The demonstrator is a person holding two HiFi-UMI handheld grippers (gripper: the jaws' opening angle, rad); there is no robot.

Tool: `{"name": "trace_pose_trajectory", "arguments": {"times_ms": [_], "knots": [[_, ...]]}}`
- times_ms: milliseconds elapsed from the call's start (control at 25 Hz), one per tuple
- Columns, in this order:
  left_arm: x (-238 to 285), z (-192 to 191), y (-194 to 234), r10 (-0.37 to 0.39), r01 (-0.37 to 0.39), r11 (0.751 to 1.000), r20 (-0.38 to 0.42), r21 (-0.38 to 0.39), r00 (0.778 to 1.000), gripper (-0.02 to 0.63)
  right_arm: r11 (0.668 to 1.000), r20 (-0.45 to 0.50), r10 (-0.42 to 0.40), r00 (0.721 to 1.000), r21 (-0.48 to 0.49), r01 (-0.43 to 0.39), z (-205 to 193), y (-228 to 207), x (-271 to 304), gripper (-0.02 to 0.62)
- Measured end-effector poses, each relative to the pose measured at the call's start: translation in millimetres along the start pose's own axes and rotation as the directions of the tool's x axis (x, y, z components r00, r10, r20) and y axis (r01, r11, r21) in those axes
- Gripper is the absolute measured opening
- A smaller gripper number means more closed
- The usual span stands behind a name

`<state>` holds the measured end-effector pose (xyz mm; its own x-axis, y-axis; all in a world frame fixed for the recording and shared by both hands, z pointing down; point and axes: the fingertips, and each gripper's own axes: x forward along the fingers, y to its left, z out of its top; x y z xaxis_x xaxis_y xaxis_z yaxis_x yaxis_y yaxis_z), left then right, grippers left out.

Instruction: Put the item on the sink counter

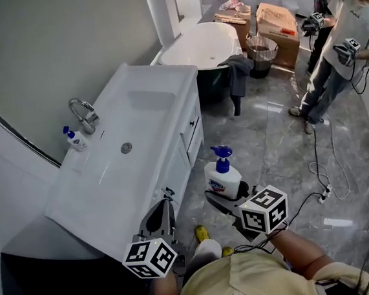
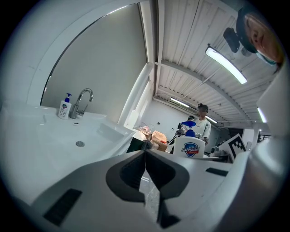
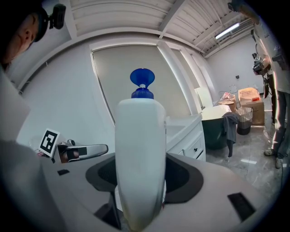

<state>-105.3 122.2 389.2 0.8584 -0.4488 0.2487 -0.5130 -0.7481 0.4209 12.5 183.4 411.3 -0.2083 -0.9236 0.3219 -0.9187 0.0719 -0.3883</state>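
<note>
Head view, looking down on a white sink counter (image 1: 144,118) that fills the frame from 9 to 11 o'clock. The right gripper (image 1: 230,193), at 5 o'clock from centre, pinches a white pump bottle (image 1: 222,180) with a blue top. Its jaws clamp the bottle's sides and hold it upright. The bottle hangs over the grey floor (image 1: 275,141), off the counter and just beside the cabinet drawers (image 1: 192,130).

The left gripper (image 1: 166,200), at 6 o'clock, has its jaws pressed together with nothing between them. It sits by the counter's front edge, at 8 o'clock from the bottle.

On the counter's far side, at 9 o'clock, stand a chrome tap (image 1: 84,114) and a small soap bottle (image 1: 75,140).

At 12 o'clock lies a bathtub (image 1: 200,45) with a dark cloth (image 1: 237,72) draped over it. Beyond it are a bin (image 1: 261,52) and boxes (image 1: 276,21). At 2 o'clock a person (image 1: 341,51) stands, with a cable (image 1: 319,163) trailing across the floor.
</note>
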Motion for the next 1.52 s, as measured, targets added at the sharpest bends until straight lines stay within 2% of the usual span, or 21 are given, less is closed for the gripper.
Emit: {"name": "trace_pose_trajectory", "arguments": {"times_ms": [760, 1320, 1520], "knots": [[78, 48, 73, -0.016, 0.016, 1.0, -0.03, 0.007, 0.999, 0.038, 1.0, -0.015, 0.007, 1.0, -0.003, -0.007, 49, -26, 105, 0.273], [101, 67, 130, -0.021, 0.02, 1.0, -0.037, -0.024, 0.999, 0.038, 1.0, -0.045, -0.005, 0.999, -0.002, 0.004, 62, -28, 170, 0.273], [109, 72, 133, -0.029, 0.028, 0.999, -0.046, -0.02, 0.999, 0.038, 1.0, -0.038, 0.0, 0.999, 0.006, 0.0, 68, -28, 180, 0.273]]}}
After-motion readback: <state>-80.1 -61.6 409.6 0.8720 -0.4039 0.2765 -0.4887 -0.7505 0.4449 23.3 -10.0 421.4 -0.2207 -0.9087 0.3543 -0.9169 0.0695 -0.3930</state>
